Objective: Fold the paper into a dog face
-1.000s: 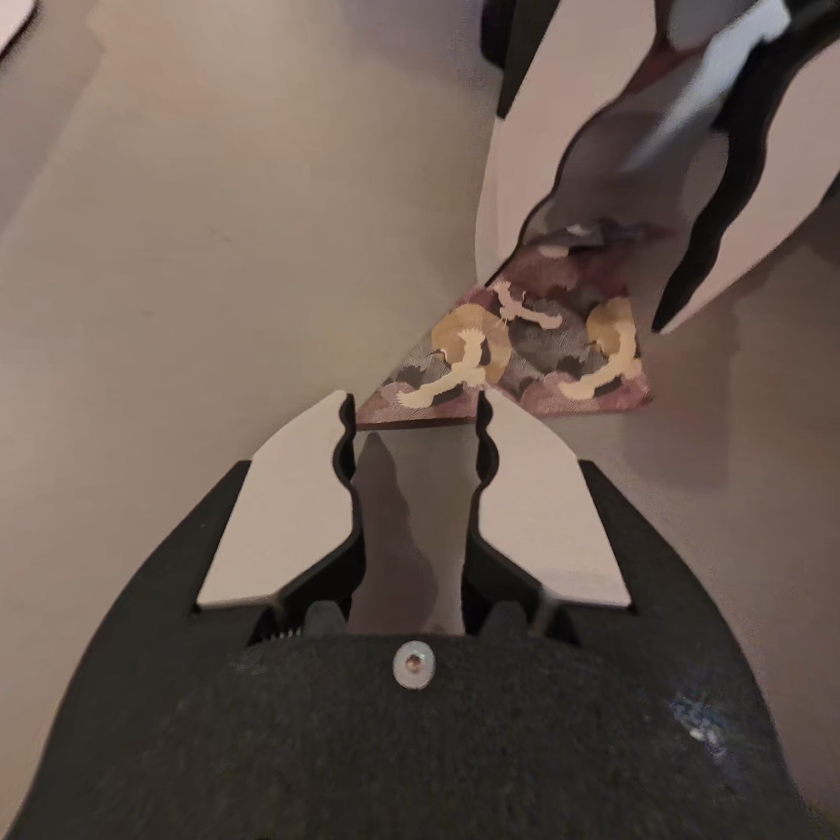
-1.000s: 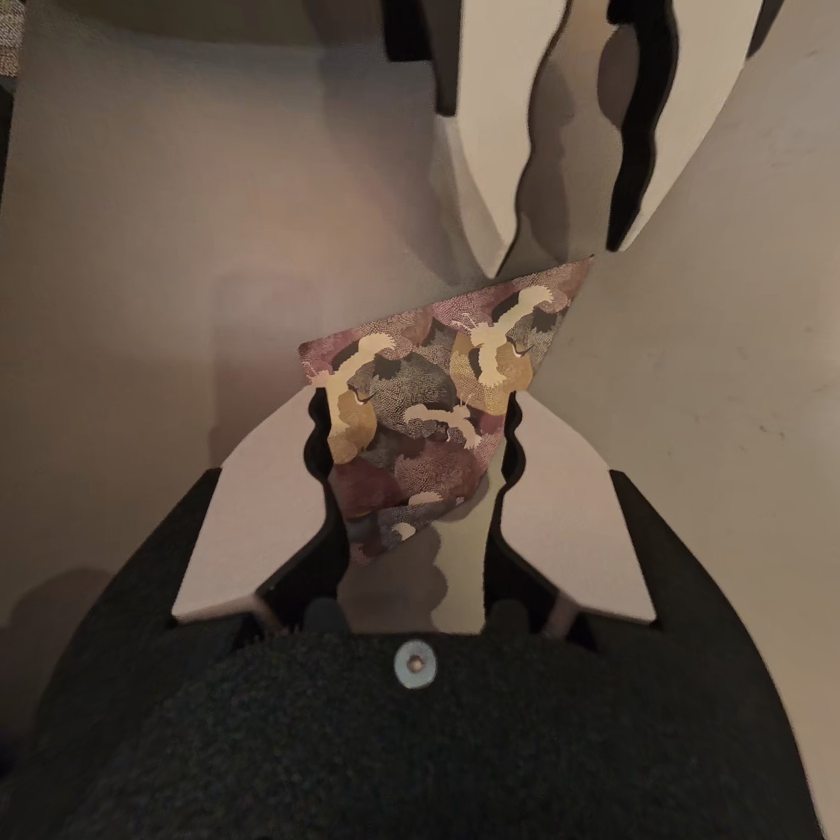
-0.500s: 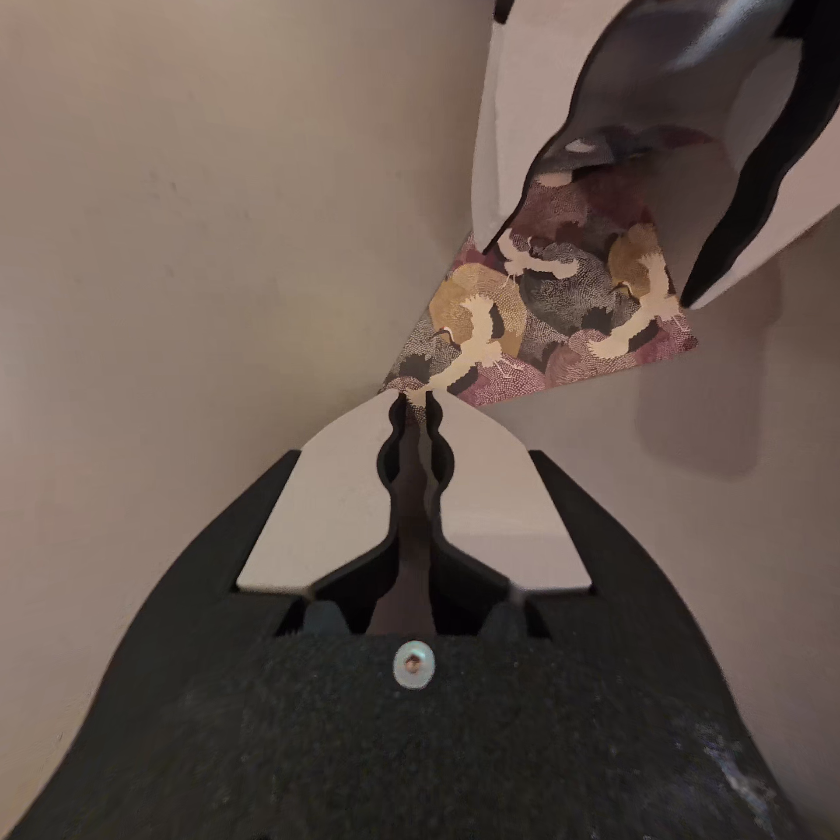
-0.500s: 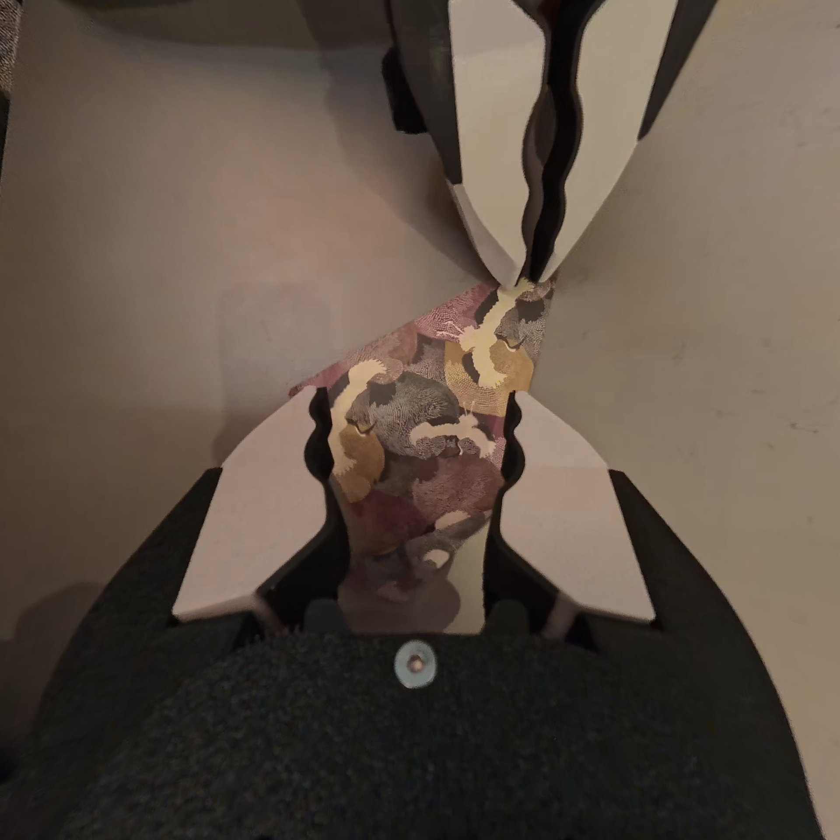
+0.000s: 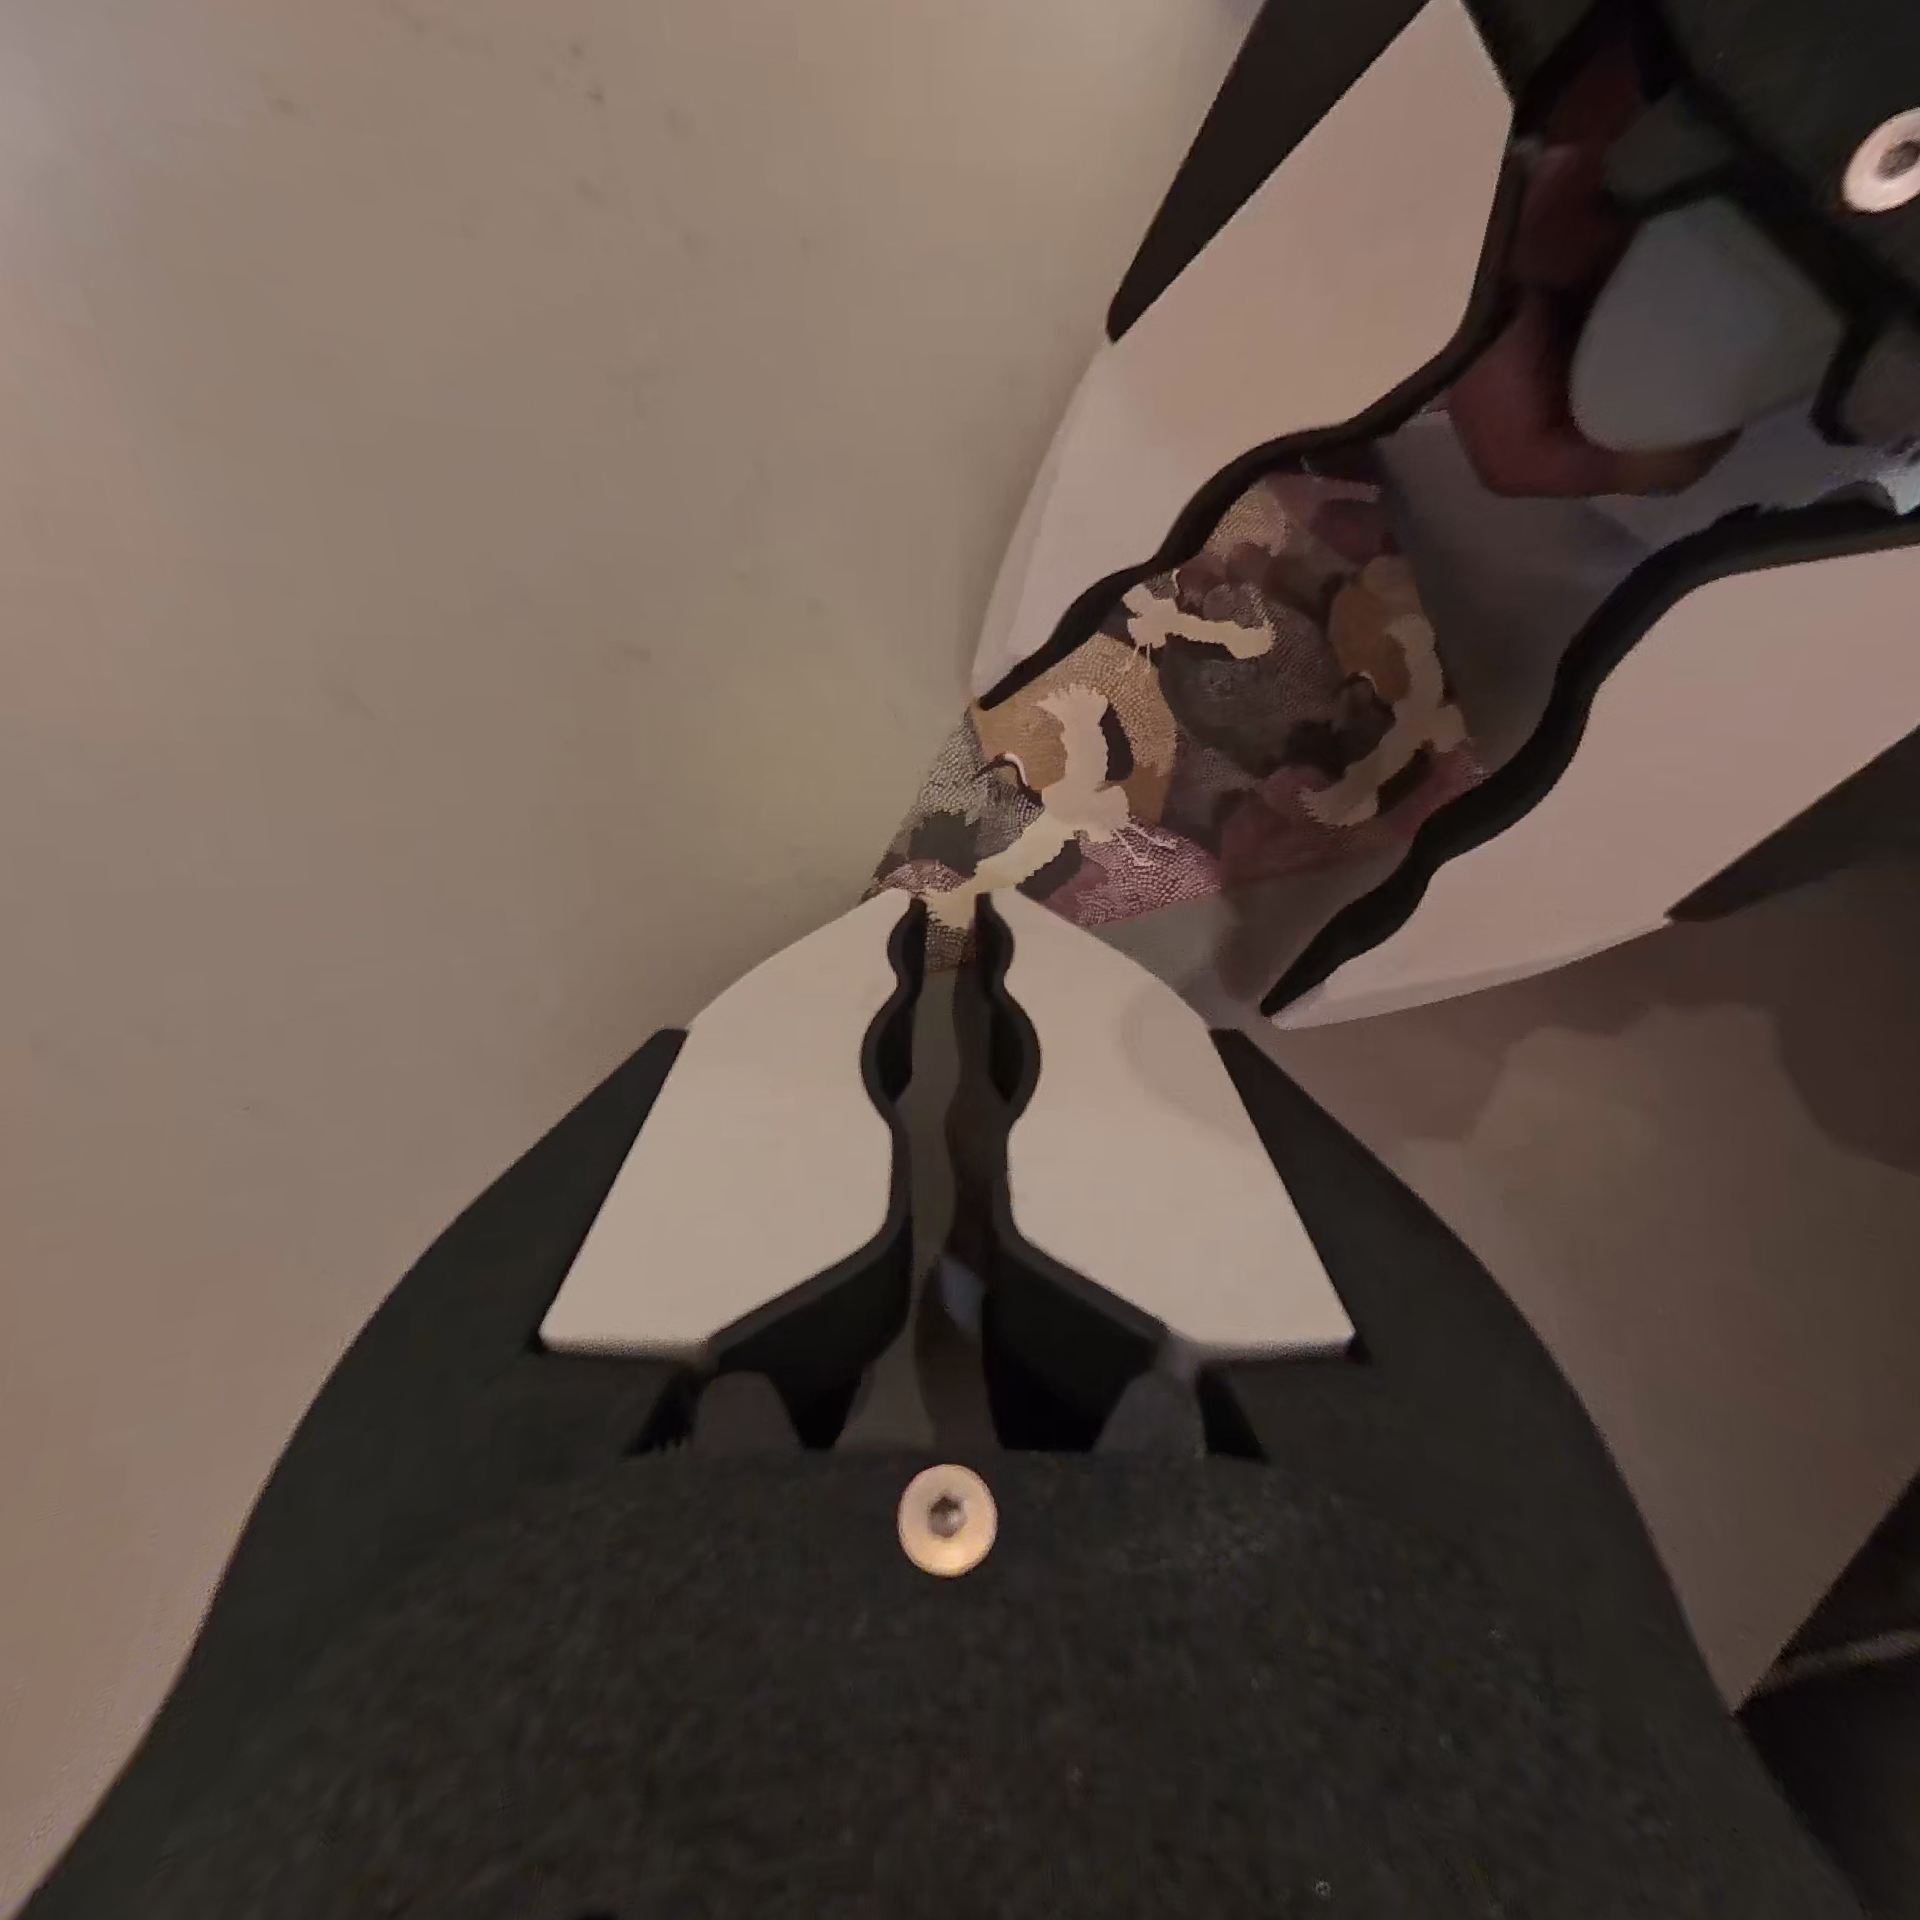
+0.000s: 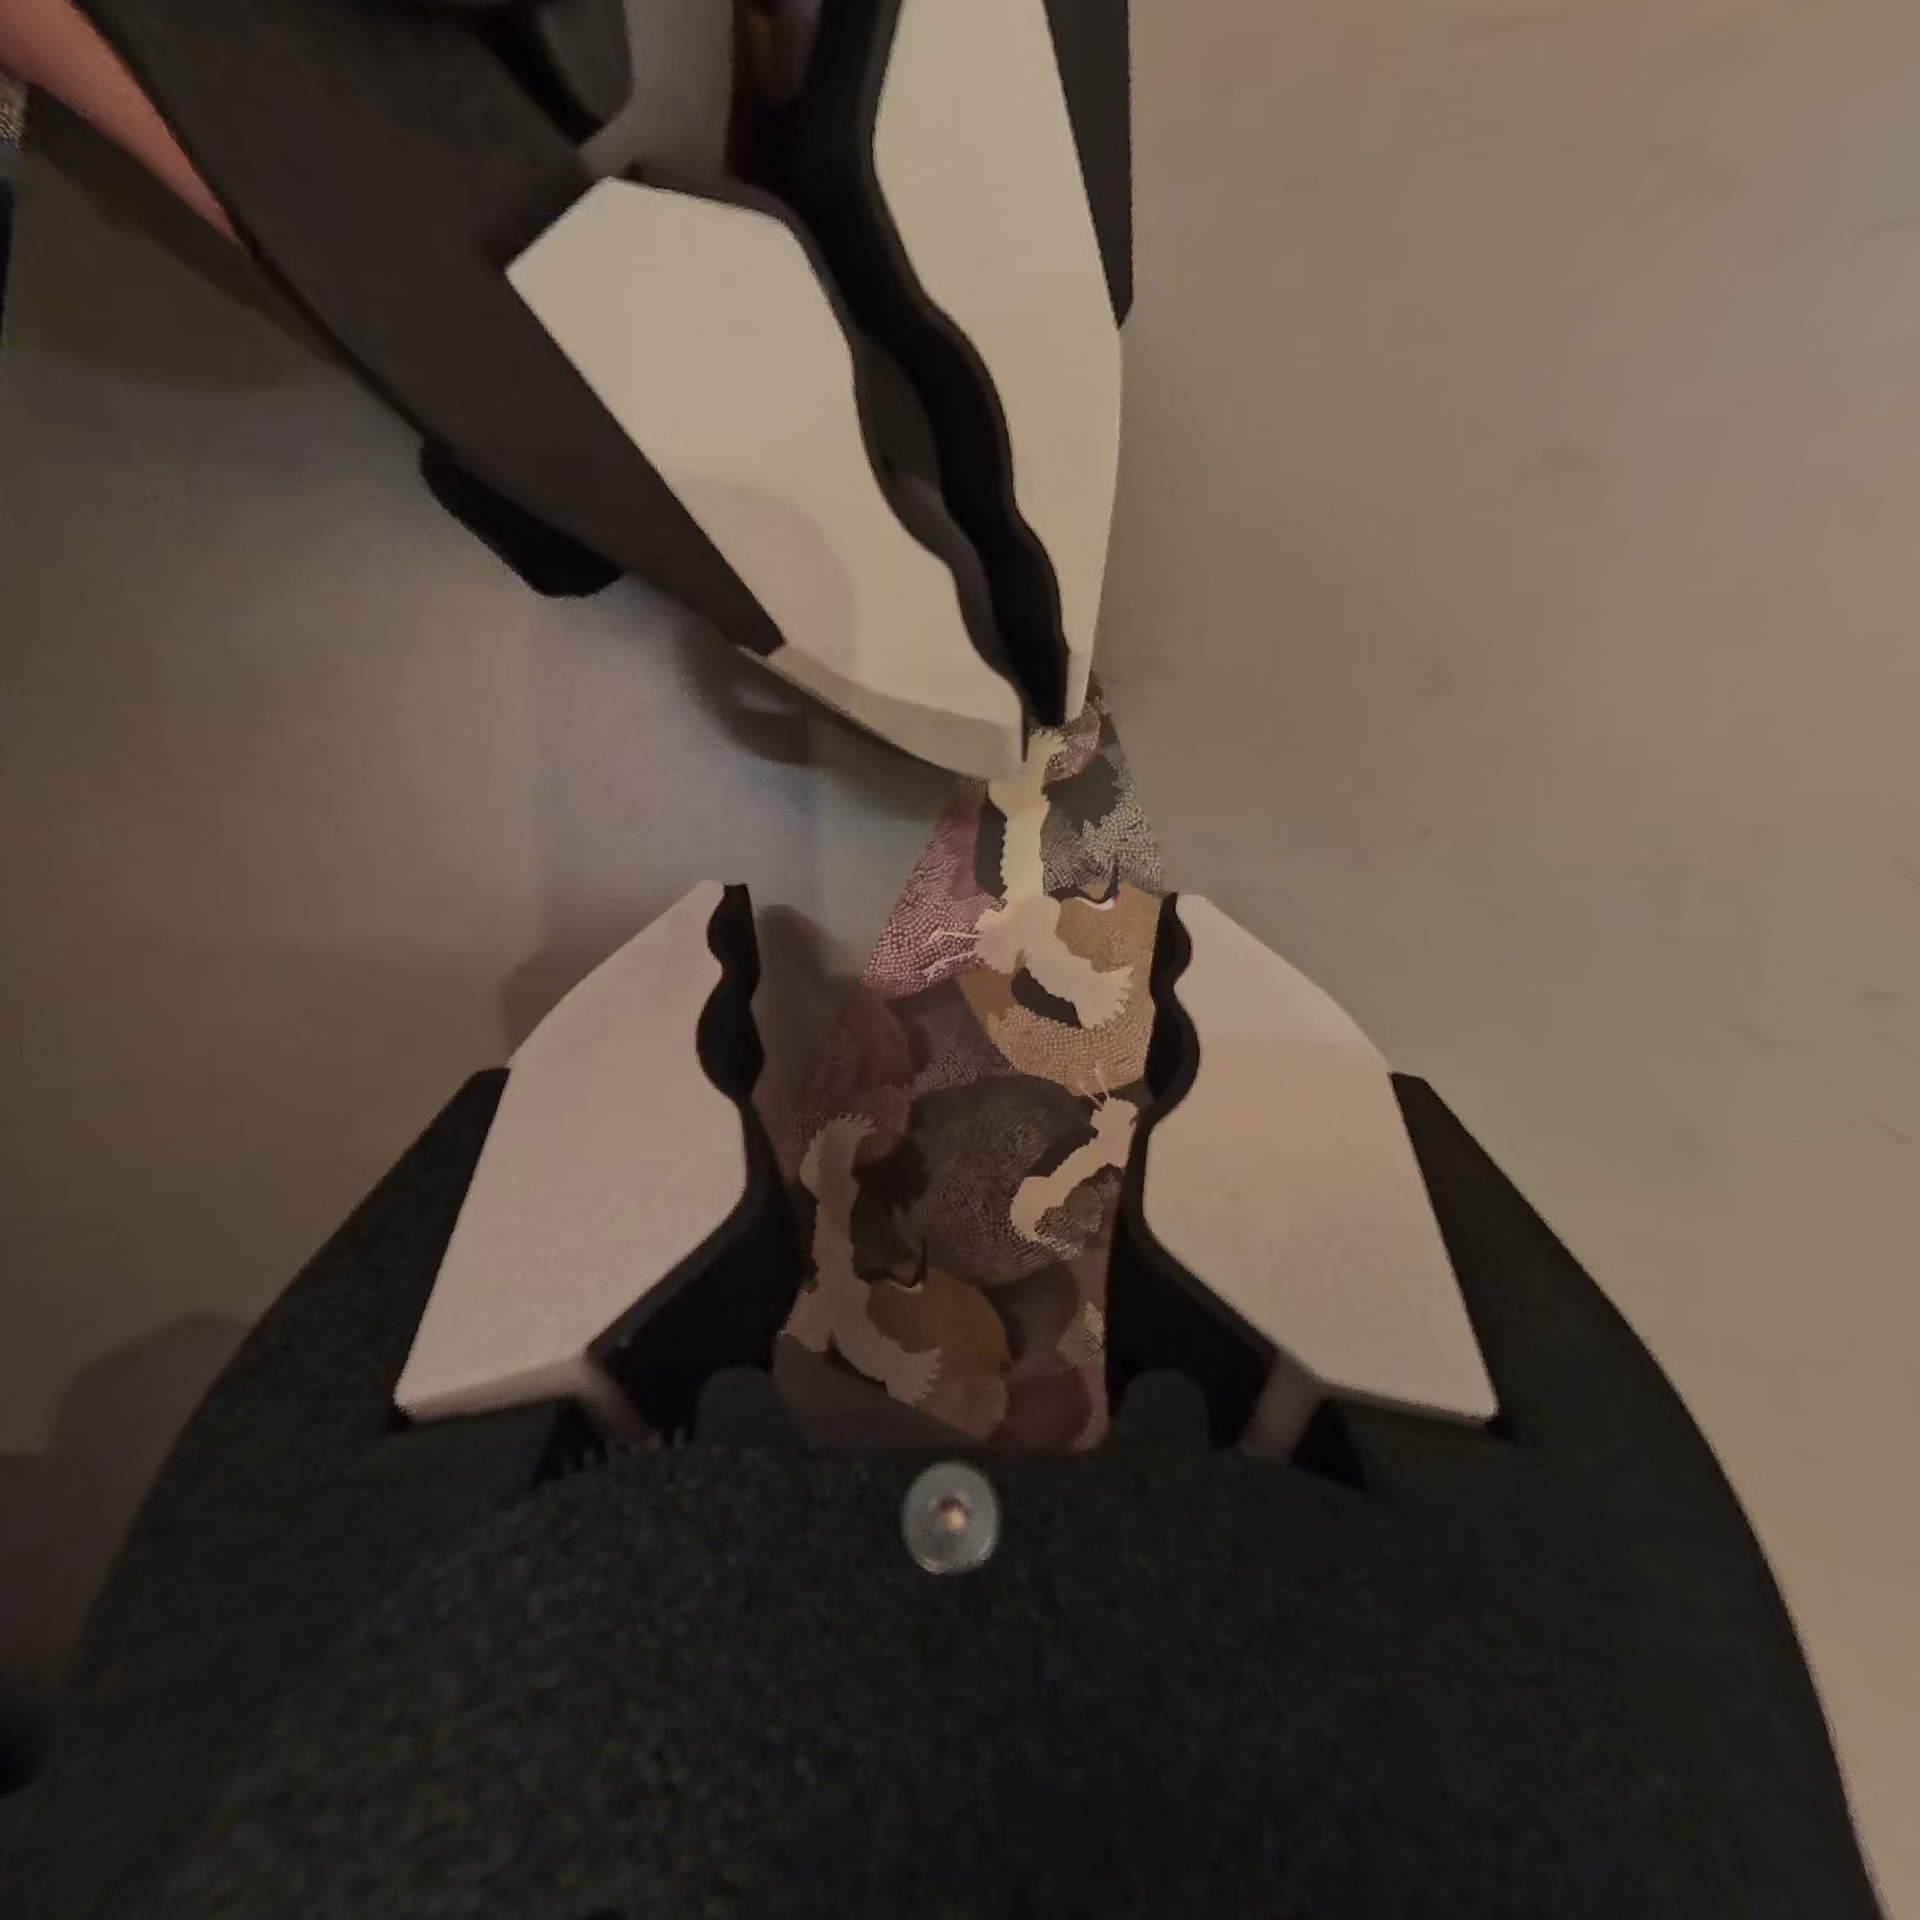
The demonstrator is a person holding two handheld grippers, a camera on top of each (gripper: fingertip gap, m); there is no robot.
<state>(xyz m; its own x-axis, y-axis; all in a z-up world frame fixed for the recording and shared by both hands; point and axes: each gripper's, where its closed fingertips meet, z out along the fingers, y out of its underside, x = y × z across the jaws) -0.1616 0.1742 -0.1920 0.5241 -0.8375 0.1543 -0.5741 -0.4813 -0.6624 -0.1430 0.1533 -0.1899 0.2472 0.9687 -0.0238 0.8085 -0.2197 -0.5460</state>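
Note:
The paper [image 5: 1195, 748] is a folded triangle printed with cranes in purple, gold and grey, and it lies on the beige table [image 5: 416, 520]. My left gripper [image 5: 951, 920] is shut on one pointed corner of it. In the right wrist view the left gripper [image 6: 1049, 727] comes in from the top and pinches that corner, which is raised off the table. My right gripper [image 6: 951, 899] is open, with the paper [image 6: 997, 1143] between its fingers and running back under its body. From the left wrist view the right gripper [image 5: 1132, 847] straddles the paper's far part.
Bare beige table [image 6: 1558, 520] lies all around the paper. A hand [image 5: 1538, 416] shows behind the right gripper. A dark edge [image 5: 1849, 1662] cuts the lower right corner of the left wrist view.
My left gripper went from open to shut on the paper's corner and has raised it. My right gripper stayed open and slid farther over the paper. The two grippers are closer together.

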